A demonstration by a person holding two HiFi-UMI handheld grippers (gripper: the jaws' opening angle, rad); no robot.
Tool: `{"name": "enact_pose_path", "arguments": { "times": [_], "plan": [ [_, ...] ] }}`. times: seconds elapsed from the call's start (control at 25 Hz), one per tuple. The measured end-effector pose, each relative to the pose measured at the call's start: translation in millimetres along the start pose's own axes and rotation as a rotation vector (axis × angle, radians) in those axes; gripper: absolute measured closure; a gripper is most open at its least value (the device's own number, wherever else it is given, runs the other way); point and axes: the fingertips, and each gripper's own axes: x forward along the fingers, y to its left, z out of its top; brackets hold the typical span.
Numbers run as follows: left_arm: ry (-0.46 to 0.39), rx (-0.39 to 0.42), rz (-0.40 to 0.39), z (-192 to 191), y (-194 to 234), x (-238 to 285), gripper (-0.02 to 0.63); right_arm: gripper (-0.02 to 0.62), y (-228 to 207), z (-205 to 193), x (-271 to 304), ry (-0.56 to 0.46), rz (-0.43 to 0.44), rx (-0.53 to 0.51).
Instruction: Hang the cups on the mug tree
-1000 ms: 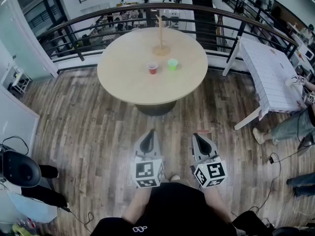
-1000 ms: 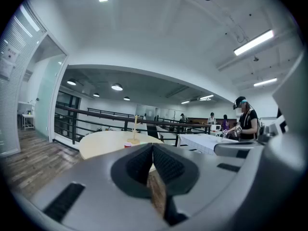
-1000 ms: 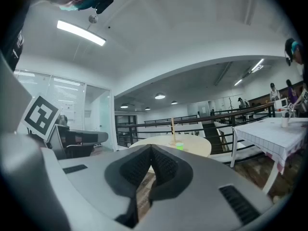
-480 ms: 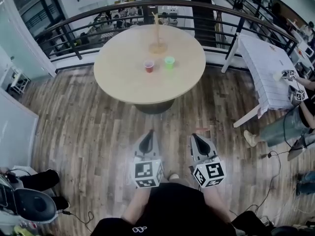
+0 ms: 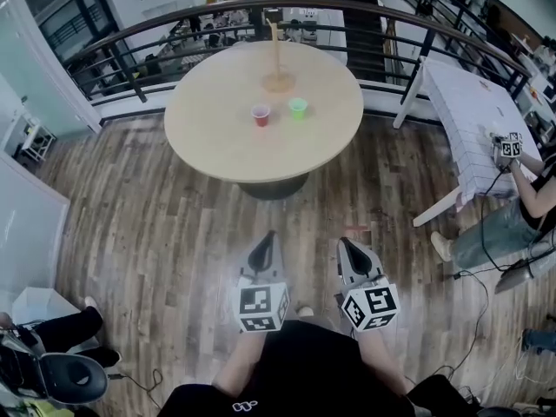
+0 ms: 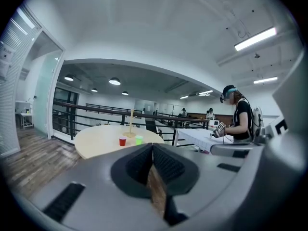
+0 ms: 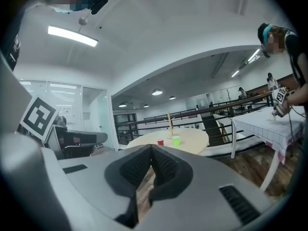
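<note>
A red cup point(image 5: 261, 115) and a green cup point(image 5: 298, 107) stand side by side on a round wooden table point(image 5: 217, 137) well ahead of me. Behind them rises a thin wooden mug tree point(image 5: 277, 59) on a round base. My left gripper point(image 5: 265, 240) and right gripper point(image 5: 345, 241) are held low over the wooden floor, well short of the table, both shut with nothing between the jaws. The left gripper view shows the red cup point(image 6: 122, 141), green cup point(image 6: 138, 139) and mug tree point(image 6: 131, 124) far off. In the right gripper view the cups point(image 7: 160, 142) point(image 7: 176, 140) are also distant.
A dark railing point(image 5: 130, 42) curves behind the table. A long white table point(image 5: 473, 129) stands at the right, with a person point(image 5: 521, 198) holding marked grippers beside it. A chair base point(image 5: 61, 376) and someone's legs sit at the lower left. Plank floor lies between me and the round table.
The view has shifted slightly, with the table a touch nearer. The person at the right has moved in along the white table. Both grippers stay shut in the same place.
</note>
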Motion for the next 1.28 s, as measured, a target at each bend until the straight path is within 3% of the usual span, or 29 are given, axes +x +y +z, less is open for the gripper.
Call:
{"name": "enact_pose_path", "arguments": {
  "times": [0.4, 0.6, 0.8, 0.92, 1.28],
  "plan": [
    [0.002, 0.004, 0.092, 7.5, 37.6, 11.4, 0.594, 0.586, 4.6, 0.3, 50.1, -0.002, 0.09, 0.031],
    [0.039, -0.051, 0.118, -12.9, 57.5, 46.8, 0.594, 0.586, -5.5, -14.5, 79.9, 0.039, 0.109, 0.015],
    [0.059, -0.08, 0.034, -17.1, 62.5, 131.5, 0.594, 0.586, -61.0, -18.4, 128.4, 0.069, -0.005, 0.019],
    [0.062, -0.072, -0.024, 1.3, 74.9, 196.6, 0.594, 0.586, -94.5, -2.1, 184.2, 0.071, -0.067, 0.028],
    [0.049, -0.05, -0.001, 72.4, 167.8, 336.8, 0.594, 0.586, -105.7, 63.4, 349.8, 0.033, -0.02, -0.006]
  ]
}}
